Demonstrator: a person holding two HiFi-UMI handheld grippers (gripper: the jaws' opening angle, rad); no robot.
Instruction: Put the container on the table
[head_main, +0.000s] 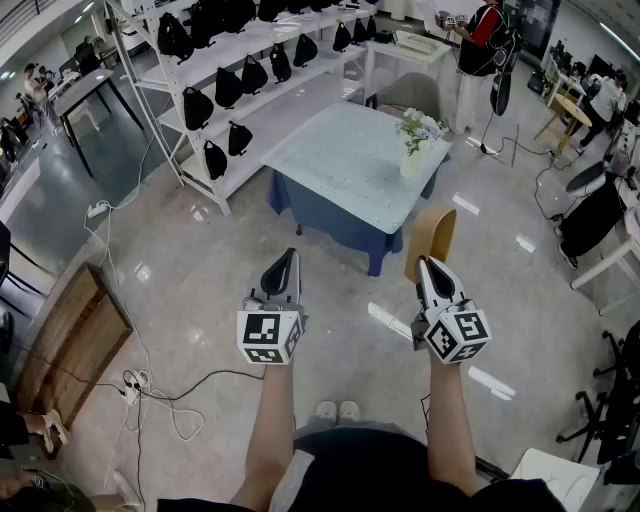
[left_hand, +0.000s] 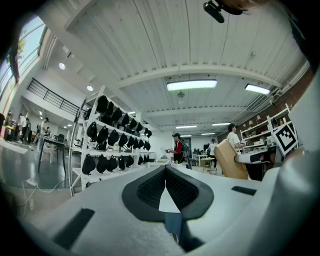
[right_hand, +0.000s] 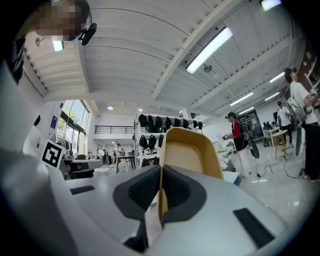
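A tan, shallow container (head_main: 431, 240) hangs on edge in the air, and my right gripper (head_main: 427, 268) is shut on its rim. In the right gripper view the container (right_hand: 190, 152) rises from between the closed pads. My left gripper (head_main: 284, 266) is shut with nothing in it, held level with the right one; its pads (left_hand: 150, 189) meet in the left gripper view. Ahead stands the table (head_main: 345, 160) with a pale blue top and dark blue skirt. Both grippers are short of its near edge.
A white vase of flowers (head_main: 416, 135) stands on the table's right side. White shelving with black bags (head_main: 232, 82) runs along the left. Cables and a power strip (head_main: 130, 390) lie on the floor at left. People stand in the background (head_main: 482, 40).
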